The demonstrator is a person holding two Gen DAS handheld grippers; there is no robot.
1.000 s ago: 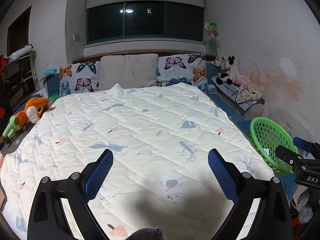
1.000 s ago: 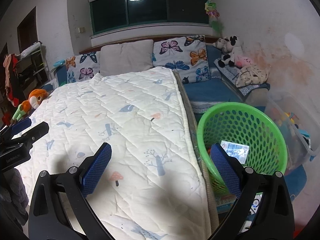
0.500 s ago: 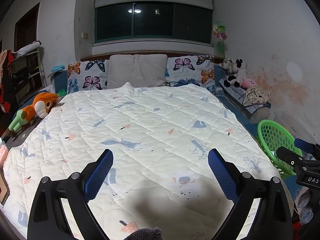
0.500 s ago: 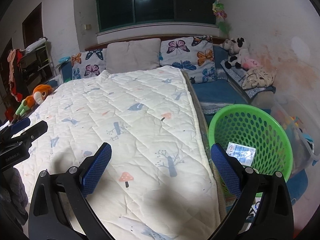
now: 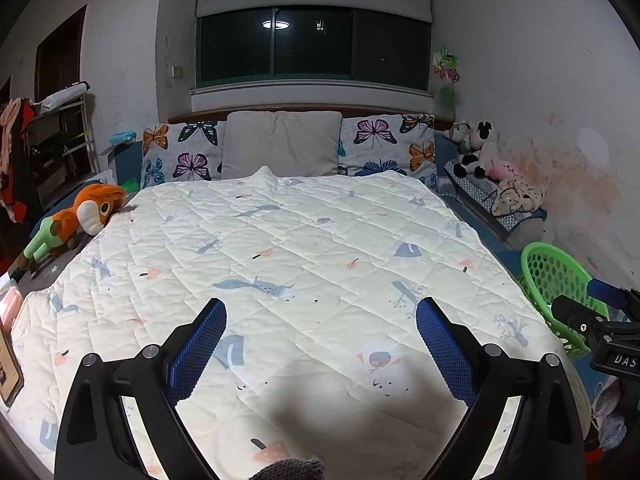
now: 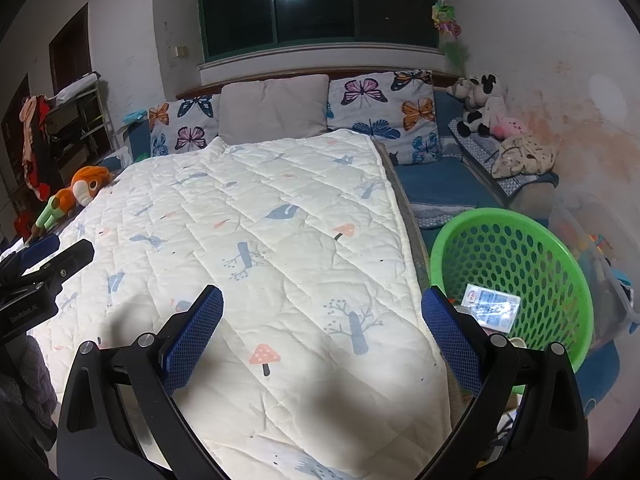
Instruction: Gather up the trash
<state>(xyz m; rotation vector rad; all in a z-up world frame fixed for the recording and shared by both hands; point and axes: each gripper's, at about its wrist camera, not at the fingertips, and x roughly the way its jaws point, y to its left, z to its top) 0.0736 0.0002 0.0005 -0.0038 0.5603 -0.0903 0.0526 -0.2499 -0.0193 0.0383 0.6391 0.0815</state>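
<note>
1. Bedroom w/ a white quilted bed (image 5: 320, 248) is filling both views.
2. We're holding the left gripper (image 5: 320, 316) and right gripper (image 6: 322, 312) over it, fingers spread wide, empty.
3. Trash packet (image 6: 491, 310) is lying inside the green basket (image 6: 568, 280) beside the bed's right edge.

Quilt (image 5: 312, 248): matt stitched cloth, softly puckered. Basket (image 6: 560, 248): glossy green plastic, perforated wall. Packet (image 6: 491, 311) in the basket: shiny, crinkled wrapper. Gripper fingers (image 5: 196, 350): matt black plastic with rough blue textured pads and metal screws. Soft toy (image 5: 80, 216): plush cloth. Wall (image 5: 560, 80): matt, stained plaster.
</note>
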